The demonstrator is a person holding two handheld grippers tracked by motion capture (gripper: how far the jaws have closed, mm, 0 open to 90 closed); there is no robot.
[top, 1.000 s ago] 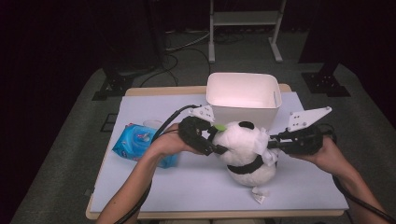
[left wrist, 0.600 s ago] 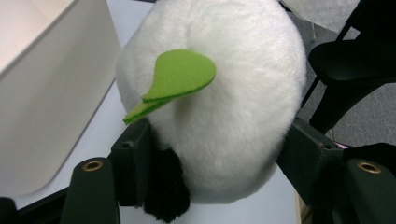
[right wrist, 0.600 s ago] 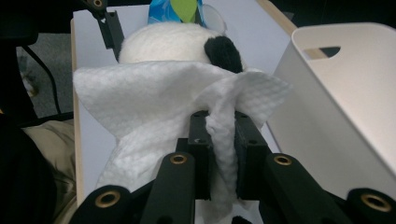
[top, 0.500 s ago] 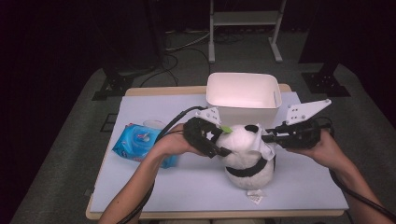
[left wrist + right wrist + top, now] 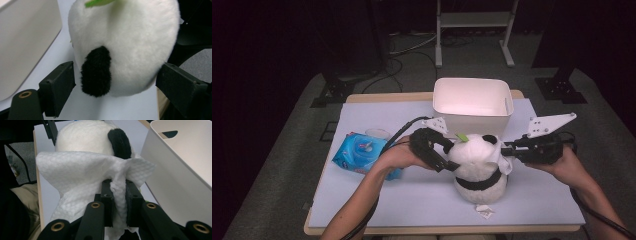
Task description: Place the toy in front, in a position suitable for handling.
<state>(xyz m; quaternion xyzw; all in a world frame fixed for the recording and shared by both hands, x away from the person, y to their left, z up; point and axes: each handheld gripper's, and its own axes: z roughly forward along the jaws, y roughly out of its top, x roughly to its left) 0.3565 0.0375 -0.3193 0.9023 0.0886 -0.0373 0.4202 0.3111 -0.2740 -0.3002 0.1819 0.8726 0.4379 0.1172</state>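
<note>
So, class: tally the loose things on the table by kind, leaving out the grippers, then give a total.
Panda toy: 1
White tub: 1
Blue wipes pack: 1
White wipe: 1
Small paper tag: 1
Total: 5

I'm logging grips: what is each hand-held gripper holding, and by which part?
The right hand-held gripper pinches a bunched fold of the white wipe. The left hand-held gripper holds nothing; its jaws, just opening, straddle the plush panda's head.

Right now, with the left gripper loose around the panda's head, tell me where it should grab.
Grip the plush panda across the sides of its round head, coming level from the left gripper's own side. Its jaws have just been opening and already straddle the head, pads off the fur. The head is the widest soft part within reach; the right gripper presses its wipe on the far side.
</note>
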